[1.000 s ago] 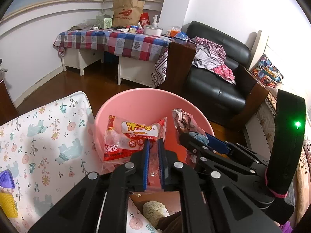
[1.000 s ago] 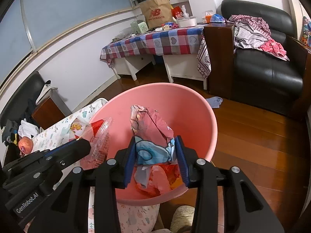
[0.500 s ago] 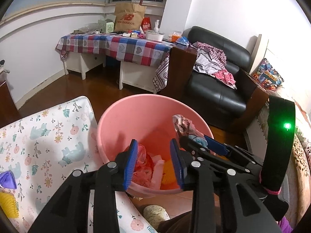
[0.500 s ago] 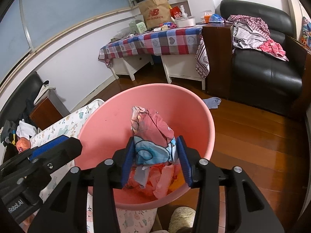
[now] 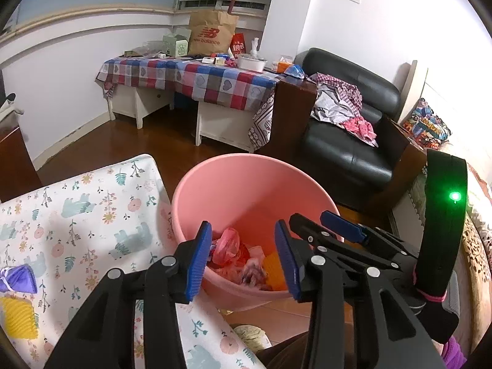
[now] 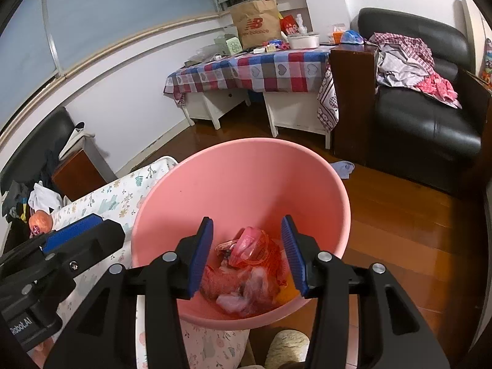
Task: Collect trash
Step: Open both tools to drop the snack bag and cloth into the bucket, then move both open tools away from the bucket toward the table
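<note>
Two grippers show, the left gripper (image 5: pixel 243 256) and the right gripper (image 6: pixel 247 253), each with two blue-padded fingers (image 6: pixel 201 252) spread apart and empty. There is one pink bin (image 6: pixel 240 181) with a heap of crumpled wrappers (image 6: pixel 246 273) too tangled to count, beside one floral-print mat (image 5: pixel 77 212) carrying one purple piece (image 5: pixel 18 278) and one yellow piece (image 5: pixel 18 316) at 9 o'clock. Farther off stand one checkered desk (image 5: pixel 196 77) at 12 o'clock with one brown paper bag (image 5: pixel 212 33), and one black sofa (image 5: pixel 347 141) at 2 o'clock.

A floral-printed surface (image 5: pixel 92 215) carries a purple item (image 5: pixel 18 278) and a yellow item (image 5: pixel 18 318).
</note>
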Action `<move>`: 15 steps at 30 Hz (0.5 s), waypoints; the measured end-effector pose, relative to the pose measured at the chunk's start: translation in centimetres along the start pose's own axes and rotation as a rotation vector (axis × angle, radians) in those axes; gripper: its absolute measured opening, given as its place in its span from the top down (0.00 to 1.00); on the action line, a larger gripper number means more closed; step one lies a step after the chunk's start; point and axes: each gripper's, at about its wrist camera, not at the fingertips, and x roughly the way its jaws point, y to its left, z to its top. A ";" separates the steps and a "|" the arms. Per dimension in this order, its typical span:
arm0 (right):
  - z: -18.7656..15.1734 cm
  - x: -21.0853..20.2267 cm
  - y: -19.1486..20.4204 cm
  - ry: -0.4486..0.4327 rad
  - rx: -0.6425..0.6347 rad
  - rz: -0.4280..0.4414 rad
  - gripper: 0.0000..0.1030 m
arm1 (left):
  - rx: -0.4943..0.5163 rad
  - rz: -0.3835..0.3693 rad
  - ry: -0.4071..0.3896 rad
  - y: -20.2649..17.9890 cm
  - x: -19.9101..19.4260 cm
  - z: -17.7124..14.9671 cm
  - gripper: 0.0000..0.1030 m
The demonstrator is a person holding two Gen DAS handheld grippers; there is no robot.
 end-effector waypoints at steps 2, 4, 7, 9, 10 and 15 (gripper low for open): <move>0.0 -0.4 0.4 -0.003 -0.005 0.004 0.54 | -0.004 0.001 -0.004 0.2 -0.5 -0.1 0.59; -0.2 -0.9 0.9 -0.005 -0.016 0.011 0.54 | -0.011 0.002 -0.006 0.4 -0.9 -0.1 0.59; -0.5 -1.6 1.6 -0.009 -0.028 0.025 0.54 | -0.023 0.012 -0.006 1.0 -1.9 -0.5 0.59; -0.7 -2.1 2.3 -0.010 -0.041 0.040 0.54 | -0.028 0.018 -0.008 1.5 -2.6 -0.8 0.58; -0.9 -2.3 2.7 -0.010 -0.046 0.048 0.54 | -0.032 0.025 -0.010 1.8 -3.2 -1.1 0.58; -1.7 -3.3 5.0 0.000 -0.066 0.109 0.54 | -0.048 0.065 -0.016 3.6 -5.3 -2.2 0.58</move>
